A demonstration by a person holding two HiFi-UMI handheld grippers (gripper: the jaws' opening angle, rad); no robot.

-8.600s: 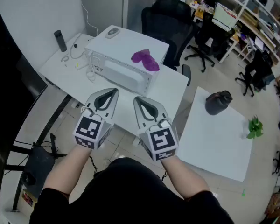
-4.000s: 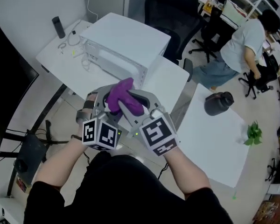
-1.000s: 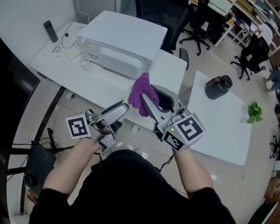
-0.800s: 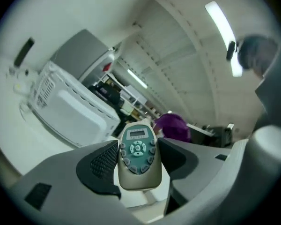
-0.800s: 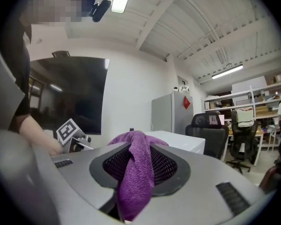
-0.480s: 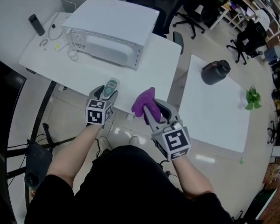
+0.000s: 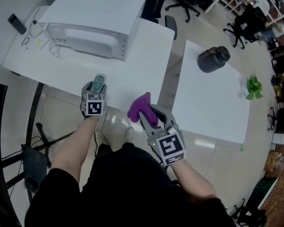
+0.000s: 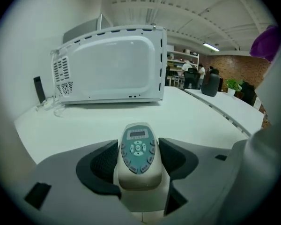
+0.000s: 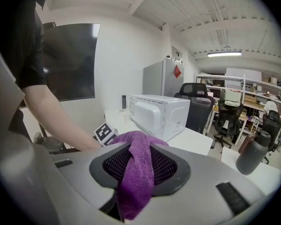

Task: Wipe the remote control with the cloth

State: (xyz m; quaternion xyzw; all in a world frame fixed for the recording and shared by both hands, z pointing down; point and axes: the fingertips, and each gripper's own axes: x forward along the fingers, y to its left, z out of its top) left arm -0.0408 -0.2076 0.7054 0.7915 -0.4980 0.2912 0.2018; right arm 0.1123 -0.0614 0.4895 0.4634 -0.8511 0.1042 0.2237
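1. Counting from the left in the head view: one small dark cylinder (image 7: 16, 23) and a tangle of cables (image 7: 35, 34) lie left of the microwave (image 7: 92, 20). There is one microwave, and it stands on one white table (image 7: 146, 60).
2. One remote control (image 8: 138, 154) sits in front of the microwave, over the near edge of that table. Its button face is turned up and its nose points towards the microwave.
3. One left gripper (image 7: 96, 88) is clamped on the remote control, one dark pad against each long side. The bare left forearm reaches straight ahead from a black sleeve. The gripper tilts down at the table and its marker cube faces up.
4. One purple cloth (image 9: 136, 170) is in front of the microwave and to its right, just right of the remote control but apart from it. It hangs folded over the tool that holds it.
5. One right gripper (image 7: 150, 117) pinches the cloth between its two pads. The right forearm is bent at the elbow, and the gripper slants up and left towards the microwave with its cube uppermost.
6. One second white table (image 7: 213, 108) stands right of the microwave, across a gap of floor. It bears one dark jug (image 7: 213, 59) and one small green plant (image 7: 252, 86).
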